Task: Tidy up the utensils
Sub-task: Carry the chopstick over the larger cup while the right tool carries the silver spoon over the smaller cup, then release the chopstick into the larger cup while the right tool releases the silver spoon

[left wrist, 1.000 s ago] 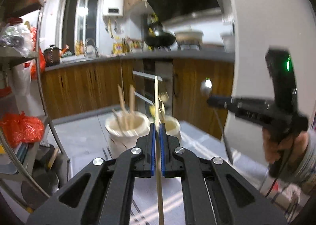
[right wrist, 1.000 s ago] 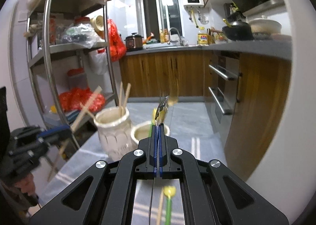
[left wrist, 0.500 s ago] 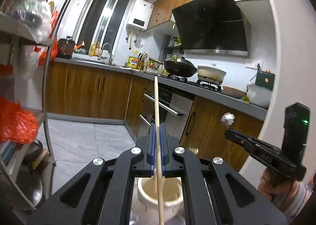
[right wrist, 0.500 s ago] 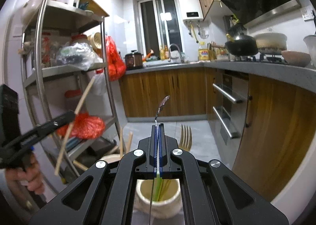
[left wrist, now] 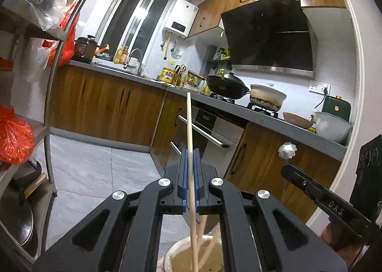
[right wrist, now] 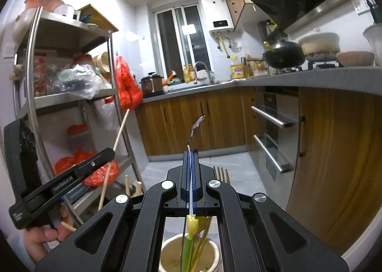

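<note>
While the left gripper (left wrist: 190,177) clamps a wooden chopstick (left wrist: 189,138) over its holder (left wrist: 191,256), the right gripper (right wrist: 190,175) pinches a spoon (right wrist: 196,126) above the 2nd holder (right wrist: 167,255); step: dropping in, next prob lower & release

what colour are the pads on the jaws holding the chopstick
Blue, clearest in the left wrist view, clamped on the wooden chopstick.
</note>
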A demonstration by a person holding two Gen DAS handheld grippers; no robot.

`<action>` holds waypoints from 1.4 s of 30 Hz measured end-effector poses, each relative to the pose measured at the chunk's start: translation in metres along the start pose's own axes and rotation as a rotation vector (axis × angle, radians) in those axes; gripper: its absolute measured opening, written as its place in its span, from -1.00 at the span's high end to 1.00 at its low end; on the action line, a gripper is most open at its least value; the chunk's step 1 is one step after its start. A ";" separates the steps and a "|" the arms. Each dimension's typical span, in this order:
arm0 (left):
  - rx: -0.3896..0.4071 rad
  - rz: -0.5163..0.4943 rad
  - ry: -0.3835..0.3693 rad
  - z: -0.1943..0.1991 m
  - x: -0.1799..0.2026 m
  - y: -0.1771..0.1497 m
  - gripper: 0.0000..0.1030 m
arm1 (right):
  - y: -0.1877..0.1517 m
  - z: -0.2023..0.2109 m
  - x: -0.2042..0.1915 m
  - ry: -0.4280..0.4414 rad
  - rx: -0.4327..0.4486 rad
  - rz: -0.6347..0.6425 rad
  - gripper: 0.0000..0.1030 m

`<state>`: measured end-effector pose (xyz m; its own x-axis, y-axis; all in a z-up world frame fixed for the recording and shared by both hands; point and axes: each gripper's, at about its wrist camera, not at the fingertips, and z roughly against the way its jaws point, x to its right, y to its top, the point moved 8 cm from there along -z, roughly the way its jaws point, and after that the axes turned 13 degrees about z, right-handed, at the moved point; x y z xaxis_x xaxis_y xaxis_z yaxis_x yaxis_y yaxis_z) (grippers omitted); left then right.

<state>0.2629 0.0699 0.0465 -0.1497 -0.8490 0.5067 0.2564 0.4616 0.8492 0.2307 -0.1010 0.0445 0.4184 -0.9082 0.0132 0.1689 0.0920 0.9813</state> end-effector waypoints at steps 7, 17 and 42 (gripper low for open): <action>-0.036 -0.017 0.006 0.001 -0.010 -0.014 0.92 | -0.023 -0.008 -0.002 0.013 -0.037 -0.001 0.96; -0.242 -0.109 0.019 0.016 -0.020 -0.040 0.92 | -0.053 0.001 -0.001 0.033 -0.110 -0.014 0.96; -0.211 -0.181 0.048 0.052 0.001 -0.012 0.92 | -0.056 0.034 0.014 0.012 -0.174 -0.030 0.29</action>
<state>0.2101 0.0770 0.0446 -0.1667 -0.9263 0.3380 0.4233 0.2423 0.8730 0.1966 -0.1328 -0.0037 0.4213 -0.9067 -0.0192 0.3330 0.1350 0.9332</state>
